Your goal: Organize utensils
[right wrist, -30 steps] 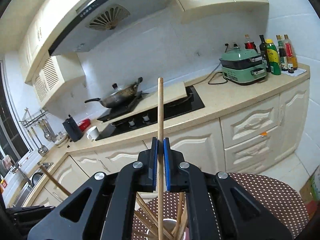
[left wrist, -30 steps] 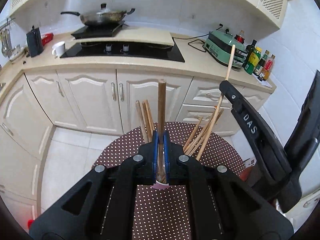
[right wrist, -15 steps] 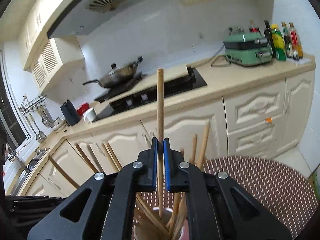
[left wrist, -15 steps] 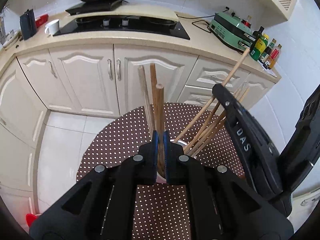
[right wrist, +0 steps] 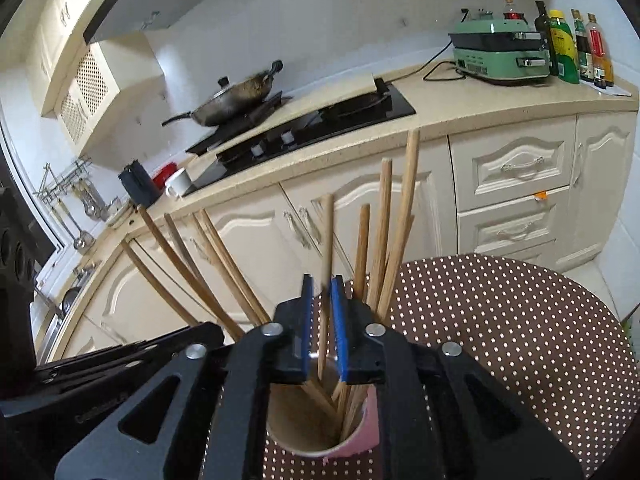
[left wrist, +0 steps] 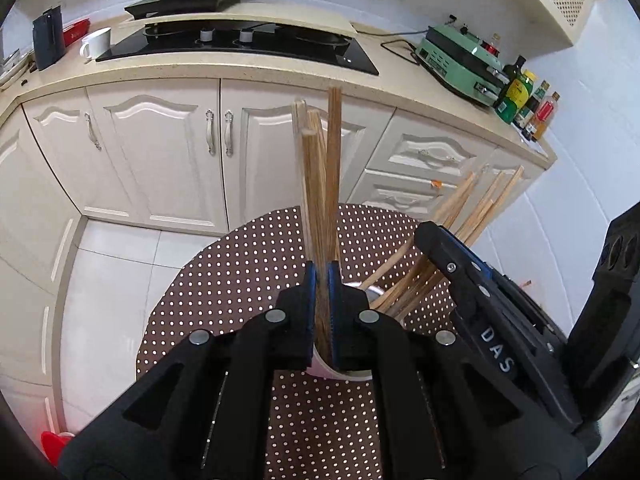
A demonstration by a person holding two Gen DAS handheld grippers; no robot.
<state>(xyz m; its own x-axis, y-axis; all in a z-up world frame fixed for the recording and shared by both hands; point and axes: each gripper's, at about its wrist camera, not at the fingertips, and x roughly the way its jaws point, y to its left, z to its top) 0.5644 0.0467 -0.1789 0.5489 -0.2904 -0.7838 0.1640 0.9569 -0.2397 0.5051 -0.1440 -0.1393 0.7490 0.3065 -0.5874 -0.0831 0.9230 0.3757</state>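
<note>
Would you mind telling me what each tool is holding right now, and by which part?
The left tool clamps a brown wooden chopstick low on its shaft, above the pink cup. The right tool has just been opening; its light wooden chopstick stands loose between the pads.

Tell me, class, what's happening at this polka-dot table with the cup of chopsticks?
A person is dropping wooden chopsticks into a pink cup on the dotted table, using two tools. The left hand-held gripper is shut on a chopstick whose lower end is down at the cup. The right hand-held gripper has just been opening; its chopstick stands loose between the pads, already in the cup with many others.
</note>
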